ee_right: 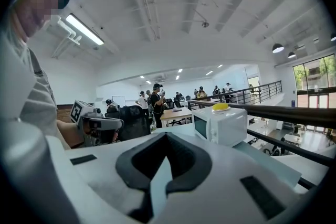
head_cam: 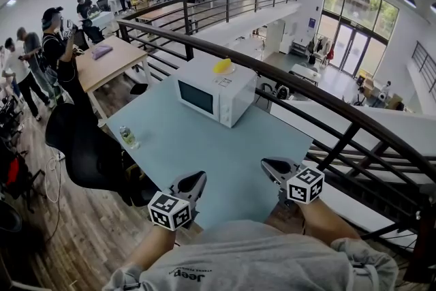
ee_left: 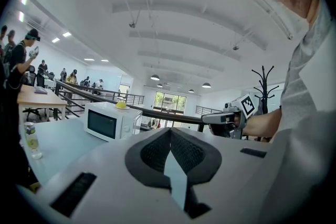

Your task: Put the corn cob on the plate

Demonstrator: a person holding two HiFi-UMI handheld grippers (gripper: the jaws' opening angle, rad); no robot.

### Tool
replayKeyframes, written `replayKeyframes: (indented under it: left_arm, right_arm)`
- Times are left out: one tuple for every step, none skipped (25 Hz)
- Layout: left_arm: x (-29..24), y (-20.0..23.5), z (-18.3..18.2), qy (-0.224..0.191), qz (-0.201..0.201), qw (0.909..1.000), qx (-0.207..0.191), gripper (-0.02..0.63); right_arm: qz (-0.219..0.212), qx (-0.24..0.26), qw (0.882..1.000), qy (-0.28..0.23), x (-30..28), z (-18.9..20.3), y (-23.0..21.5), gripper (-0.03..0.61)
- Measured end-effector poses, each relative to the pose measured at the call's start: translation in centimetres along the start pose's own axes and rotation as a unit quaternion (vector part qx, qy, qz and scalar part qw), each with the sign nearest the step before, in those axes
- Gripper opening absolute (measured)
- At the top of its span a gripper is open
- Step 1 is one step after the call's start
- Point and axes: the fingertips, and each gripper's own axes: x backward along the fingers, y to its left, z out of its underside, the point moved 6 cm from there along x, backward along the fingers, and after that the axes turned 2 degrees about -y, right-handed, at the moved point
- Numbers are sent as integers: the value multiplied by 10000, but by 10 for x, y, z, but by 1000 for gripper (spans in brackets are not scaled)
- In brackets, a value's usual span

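The corn cob (head_cam: 222, 66) lies on top of a white microwave oven (head_cam: 214, 95) that stands at the far side of the pale blue counter (head_cam: 204, 160), close to the dark railing (head_cam: 306, 88). The cob appears as a small yellow shape, seemingly on a shallow pale dish, though it is too small to tell for certain. The left gripper (head_cam: 196, 178) hovers over the near edge of the counter, well apart from the microwave oven. In the left gripper view its dark jaws are pressed together with nothing between them. The right gripper (head_cam: 268, 164) hangs level with it over the same near edge, and in the right gripper view its jaws also meet and grip nothing. Each gripper carries a cube with square markers, and the person's forearms reach in from the bottom of the head view. A small bottle (head_cam: 127, 136) with a green label stands upright near the counter's left edge, beside a black office chair (head_cam: 82, 146). Beyond it stands a wooden table (head_cam: 109, 59), with several people around it.
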Motion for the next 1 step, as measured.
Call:
replayKeyframes:
  left_arm:
    - [0, 0, 0, -3, 0, 10000, 7, 18]
  right_arm:
    - [-5, 2, 10000, 2, 0, 0, 0, 15]
